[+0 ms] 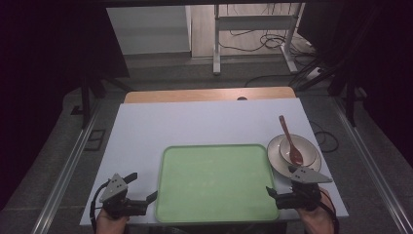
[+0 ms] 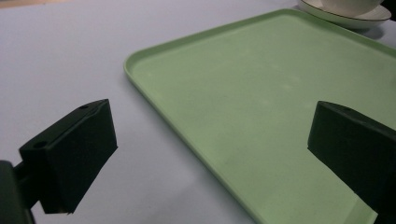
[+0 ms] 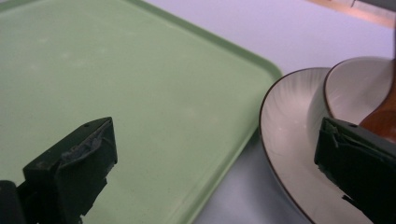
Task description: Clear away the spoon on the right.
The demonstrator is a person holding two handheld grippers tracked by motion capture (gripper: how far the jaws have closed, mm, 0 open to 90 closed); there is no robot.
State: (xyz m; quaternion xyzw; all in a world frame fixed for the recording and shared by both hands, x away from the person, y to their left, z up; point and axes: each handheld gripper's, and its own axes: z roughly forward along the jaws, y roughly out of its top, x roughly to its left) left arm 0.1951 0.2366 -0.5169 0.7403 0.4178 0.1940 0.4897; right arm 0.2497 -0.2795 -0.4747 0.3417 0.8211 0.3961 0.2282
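Observation:
An empty light green tray (image 1: 214,183) lies at the table's near middle. To its right a cream plate (image 1: 273,152) carries a small cream bowl (image 1: 286,146), and a reddish-brown spoon (image 1: 290,141) rests in the bowl with its handle pointing away. My left gripper (image 1: 142,187) is open just left of the tray's near corner; its own view has the jaws (image 2: 212,126) straddling the tray's left rim (image 2: 140,56). My right gripper (image 1: 281,180) is open too, between the tray's right edge (image 3: 243,60) and the plate (image 3: 285,126), near the bowl (image 3: 355,88) and spoon (image 3: 380,116).
The white tabletop (image 1: 195,126) stretches bare behind the tray, with a wooden strip (image 1: 209,94) along its far edge. Beyond it stand a metal frame's legs (image 1: 216,48) and loose cables (image 1: 272,41) on the floor. Rails run along both sides of the table.

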